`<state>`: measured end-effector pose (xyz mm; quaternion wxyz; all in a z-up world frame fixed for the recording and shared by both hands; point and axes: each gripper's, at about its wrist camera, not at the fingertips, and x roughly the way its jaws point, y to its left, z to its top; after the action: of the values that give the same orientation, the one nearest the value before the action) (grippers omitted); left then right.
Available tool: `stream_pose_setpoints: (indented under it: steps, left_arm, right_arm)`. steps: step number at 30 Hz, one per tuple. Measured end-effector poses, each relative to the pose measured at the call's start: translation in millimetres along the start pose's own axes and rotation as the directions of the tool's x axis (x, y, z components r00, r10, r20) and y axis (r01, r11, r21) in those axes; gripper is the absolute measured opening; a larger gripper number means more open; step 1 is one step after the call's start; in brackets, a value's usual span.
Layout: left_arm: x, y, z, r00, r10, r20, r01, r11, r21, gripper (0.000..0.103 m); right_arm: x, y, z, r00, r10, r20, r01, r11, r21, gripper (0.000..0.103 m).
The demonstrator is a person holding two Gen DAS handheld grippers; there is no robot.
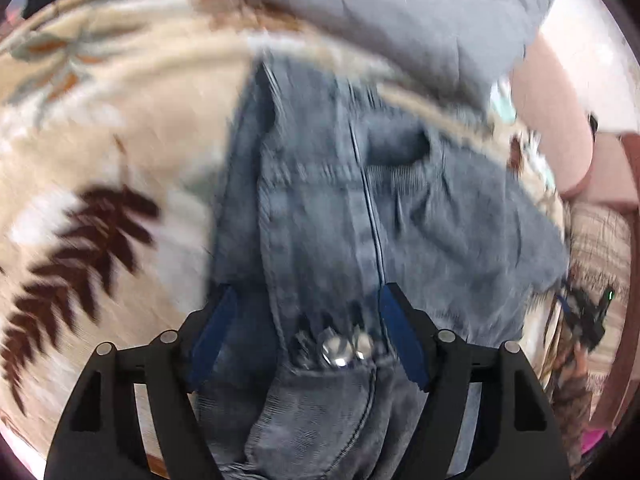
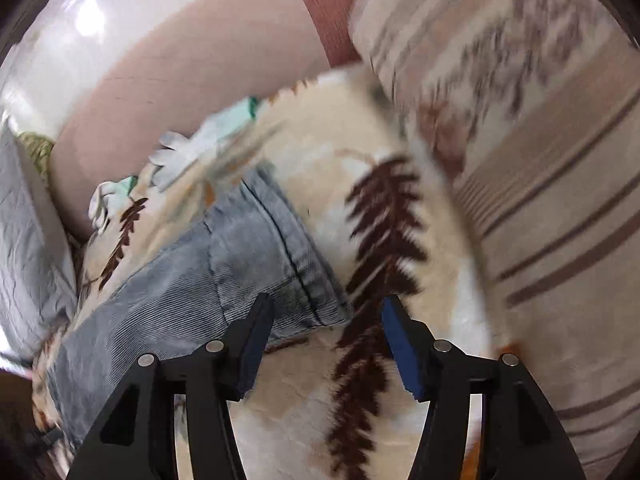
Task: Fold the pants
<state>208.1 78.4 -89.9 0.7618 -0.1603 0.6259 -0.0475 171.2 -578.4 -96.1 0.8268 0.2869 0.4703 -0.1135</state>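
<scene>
A pair of grey-blue denim pants is laid out on a cream blanket printed with dark brown fern leaves.

In the left wrist view, the waistband end of the pants is seen, with the fly seam running up the middle and two metal buttons close to the camera. The left gripper is held above this waistband with its jaws spread apart. The denim lies between and beneath the blue pads, but the pads are not pressed onto it as far as can be judged; the frame is smeared by motion, so contact at the tips cannot be ruled out. A grey pillow is shown across the top of this view, beyond the pants, and a pink wall at the right.

In the right wrist view, the other end is shown instead: a hemmed leg cuff lying flat on the blanket, with the leg running off to the lower left. The right gripper is held with its jaws apart. Its left finger lies over the cuff's lower edge, while only blanket and a fern leaf are seen between the jaws. A striped beige cushion fills the right side, which the left view barely catches.
</scene>
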Motion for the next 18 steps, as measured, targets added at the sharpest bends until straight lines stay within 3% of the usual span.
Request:
stream_pose_setpoints:
  steps: [1,2,3,6,7,9,12,15,18]
  left_arm:
    - [1.8,-5.8,-3.3,0.999,0.039,0.006,-0.039,0.999,0.029,0.073]
    - [1.4,-11.5,-7.0,0.998,0.053,0.014,-0.054,0.997,0.050,0.055]
    - [-1.2,-18.6,-8.1,0.999,0.034,0.008,-0.035,0.997,0.073,0.046]
    - [-10.1,-30.3,-10.7,0.997,0.056,0.045,-0.060,0.993,0.105,0.041]
    - [-8.9,-31.1,-9.7,0.996,0.069,0.050,-0.074,0.991,0.113,0.041]
    - [11.1,-34.3,-2.2,0.992,0.128,0.020,-0.130,0.985,0.115,0.042]
    - [14.7,-34.4,0.8,0.989,0.141,0.033,-0.144,0.985,0.094,0.042]
    - [1.3,-30.4,2.3,0.994,0.110,0.000,-0.110,0.990,0.084,0.042]
    - [-34.1,-18.0,5.7,0.993,0.096,0.065,-0.102,0.991,0.088,0.042]
  right_arm:
    - [0.4,1.8,-2.0,1.000,0.023,0.015,-0.023,1.000,0.006,0.047]
    - [-0.5,6.4,-2.0,0.999,0.033,0.025,-0.033,0.999,-0.008,0.014]
    - [-9.6,12.8,0.5,0.998,0.061,0.033,-0.059,0.998,-0.033,0.012]
    - [-49.0,16.4,9.2,0.988,0.069,0.136,-0.059,0.996,-0.071,0.012]
    - [-54.0,11.8,13.7,0.990,0.049,0.132,-0.041,0.997,-0.061,0.012]
    - [-42.3,4.7,15.3,0.995,-0.060,0.082,0.066,0.995,-0.072,0.013]
    - [-2.6,-6.6,0.1,0.977,-0.207,-0.047,0.200,0.973,-0.114,0.018]
    - [-19.7,-1.8,-1.2,0.979,-0.199,0.030,0.202,0.970,-0.135,0.031]
    - [-52.6,-4.1,12.5,0.988,-0.131,0.081,0.141,0.982,-0.129,0.039]
